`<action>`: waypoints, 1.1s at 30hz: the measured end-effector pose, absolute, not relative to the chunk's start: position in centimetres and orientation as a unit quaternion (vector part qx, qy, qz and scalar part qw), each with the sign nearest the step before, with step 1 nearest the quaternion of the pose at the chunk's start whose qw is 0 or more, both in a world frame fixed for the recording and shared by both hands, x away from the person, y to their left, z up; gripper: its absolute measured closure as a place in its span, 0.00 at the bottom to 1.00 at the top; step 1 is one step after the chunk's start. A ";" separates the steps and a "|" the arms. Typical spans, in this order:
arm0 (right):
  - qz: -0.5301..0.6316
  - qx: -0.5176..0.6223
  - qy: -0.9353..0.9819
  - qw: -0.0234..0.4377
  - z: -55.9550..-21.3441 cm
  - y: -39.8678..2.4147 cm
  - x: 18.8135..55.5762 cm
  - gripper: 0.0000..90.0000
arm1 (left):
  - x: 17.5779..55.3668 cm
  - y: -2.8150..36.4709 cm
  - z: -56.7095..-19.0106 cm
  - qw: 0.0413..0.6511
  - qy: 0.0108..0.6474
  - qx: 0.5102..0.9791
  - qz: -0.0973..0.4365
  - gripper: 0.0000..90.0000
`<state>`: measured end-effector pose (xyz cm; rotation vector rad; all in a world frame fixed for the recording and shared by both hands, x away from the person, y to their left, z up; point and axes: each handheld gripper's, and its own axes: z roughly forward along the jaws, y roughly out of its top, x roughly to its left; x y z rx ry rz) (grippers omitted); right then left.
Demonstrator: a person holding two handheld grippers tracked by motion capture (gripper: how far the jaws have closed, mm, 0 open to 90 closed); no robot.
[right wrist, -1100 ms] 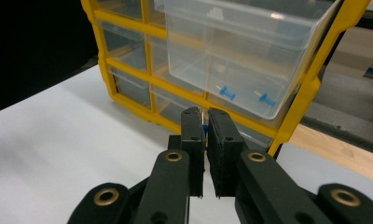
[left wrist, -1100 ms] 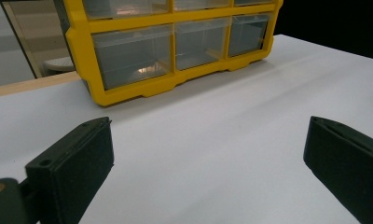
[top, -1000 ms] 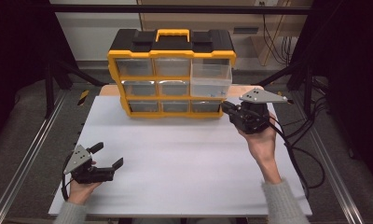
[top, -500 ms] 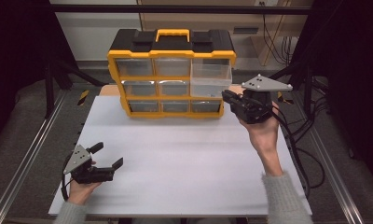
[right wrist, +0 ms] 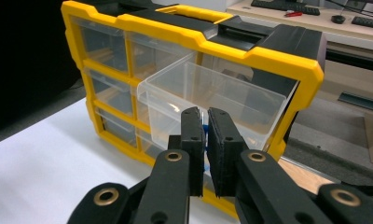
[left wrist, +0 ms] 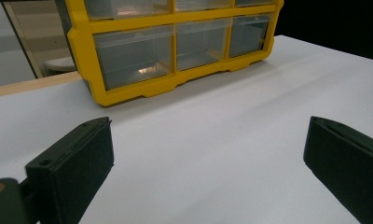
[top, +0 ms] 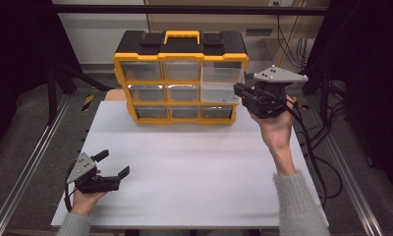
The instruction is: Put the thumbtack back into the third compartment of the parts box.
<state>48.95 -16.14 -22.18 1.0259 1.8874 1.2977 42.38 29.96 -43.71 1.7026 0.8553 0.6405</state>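
Organizer: a yellow-framed cabinet (top: 181,78) with a black top and a yellow handle, standing at the far edge of the table (top: 194,172), a little left of its middle; three rows of clear drawers face the person.
Open drawer: the top right drawer (right wrist: 212,100) is pulled out of the frame, clear plastic, and looks empty from the right gripper view; the other drawers sit flush.
Right gripper: held up in the right hand at the far right (top: 239,91), level with the upper rows and just right of the organizer's front corner; its tips point left at the open drawer.
Right jaws: nearly together, with a small blue thing (right wrist: 204,135) pinched in the narrow slit between them; what it is cannot be told.
Right gripper to drawer: in the right gripper view the jaw tips (right wrist: 203,116) lie just in front of the drawer's near wall; whether they touch it cannot be told.
Left gripper: low at the near left corner of the table (top: 112,163), in the left hand, pointing right.
Left jaws: wide apart, nothing between them but bare tabletop (left wrist: 208,179).
Left gripper to organizer: well apart; the bottom row of drawers lies far ahead of it.
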 end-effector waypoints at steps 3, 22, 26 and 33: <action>0.490 0.389 0.715 0.312 -21.9 -16.0 49.4 0.95 | 42.4 30.0 -43.7 0.536 0.359 0.715 0.269 0.01; 0.481 0.408 0.705 0.324 -21.6 -15.8 52.4 0.95 | 42.4 30.0 -43.8 0.537 0.361 0.714 0.268 0.01; 0.475 0.415 0.704 0.325 -21.7 -15.8 53.1 0.95 | 42.4 30.1 -43.7 0.537 0.361 0.713 0.268 0.01; 0.469 0.421 0.705 0.326 -22.0 -15.8 54.0 0.95 | 42.4 30.1 -43.8 0.537 0.361 0.714 0.268 0.01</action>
